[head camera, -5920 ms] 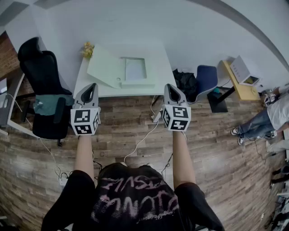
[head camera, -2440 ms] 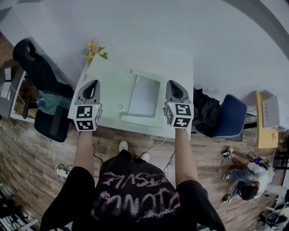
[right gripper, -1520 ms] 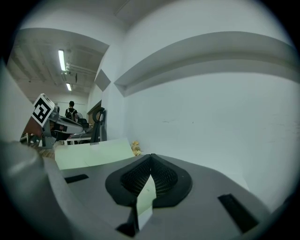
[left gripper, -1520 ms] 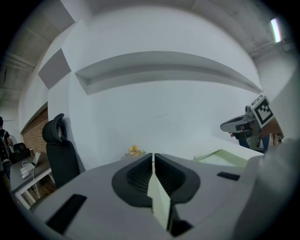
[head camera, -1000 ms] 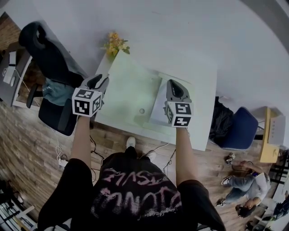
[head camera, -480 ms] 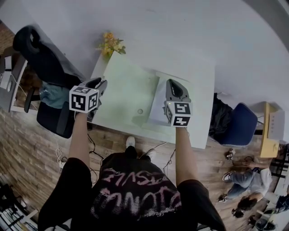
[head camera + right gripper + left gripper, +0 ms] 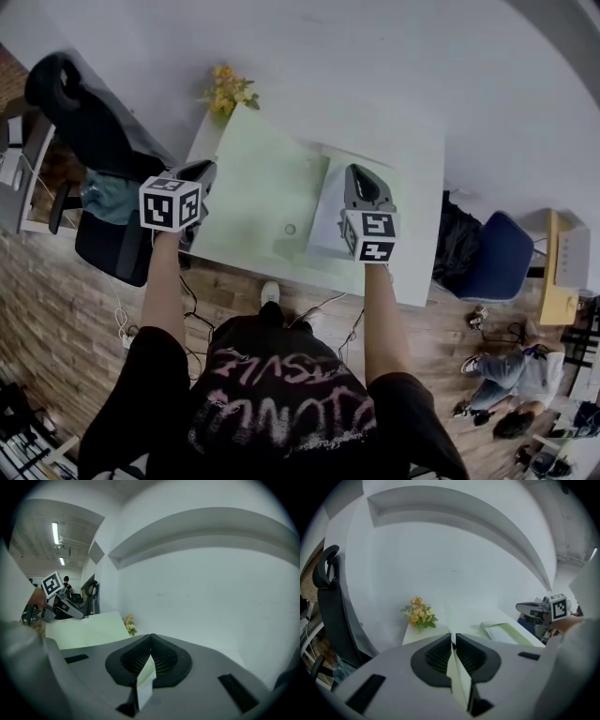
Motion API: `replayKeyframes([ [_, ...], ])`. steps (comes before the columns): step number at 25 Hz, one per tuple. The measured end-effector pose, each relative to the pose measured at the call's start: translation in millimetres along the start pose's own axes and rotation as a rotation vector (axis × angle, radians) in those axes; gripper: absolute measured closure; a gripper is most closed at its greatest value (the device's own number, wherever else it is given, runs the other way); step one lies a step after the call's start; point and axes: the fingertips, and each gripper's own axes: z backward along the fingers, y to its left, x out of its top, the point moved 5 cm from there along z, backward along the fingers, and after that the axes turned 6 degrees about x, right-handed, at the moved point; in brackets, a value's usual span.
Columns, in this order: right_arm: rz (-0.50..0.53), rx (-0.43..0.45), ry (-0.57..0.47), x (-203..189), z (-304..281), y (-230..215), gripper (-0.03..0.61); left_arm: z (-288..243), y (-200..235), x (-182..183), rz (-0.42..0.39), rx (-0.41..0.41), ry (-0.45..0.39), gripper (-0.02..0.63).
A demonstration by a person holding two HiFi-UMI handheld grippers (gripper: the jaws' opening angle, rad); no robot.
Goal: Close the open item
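Left gripper view, fingers (image 7: 433, 658) closing on lid (image 7: 459, 680) edge

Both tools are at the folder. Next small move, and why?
Likely lift the left tool and swing the cover over onto the base: its jaws are closing on the cover's edge, and the right tool grips the base.

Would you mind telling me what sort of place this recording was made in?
Probably an office or lab workspace: a white desk against a plain wall, a black office chair beside it, and a blue chair on the wood-plank floor.
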Motion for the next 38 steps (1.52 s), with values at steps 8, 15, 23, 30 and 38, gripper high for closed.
replayKeyframes([
  [8, -0.013, -0.033, -0.027, 2, 24, -7, 0.568, 13, -28, 19, -0.053, -0.056, -0.024, 0.586],
  [15, -0.042, -0.097, -0.061, -4, 71, -25, 0.568, 25, -72, 36, -0.121, -0.075, -0.044, 0.591],
  [23, -0.096, -0.174, -0.097, -27, 145, -53, 0.568, 38, -144, 49, -0.238, -0.069, -0.048, 0.589],
  [30, -0.119, -0.203, -0.114, -45, 203, -85, 0.568, 42, -222, 46, -0.299, -0.084, -0.034, 0.563],
  [38, -0.138, -0.227, -0.113, -66, 243, -111, 0.568, 26, -305, 34, -0.347, -0.168, -0.023, 0.552],
])
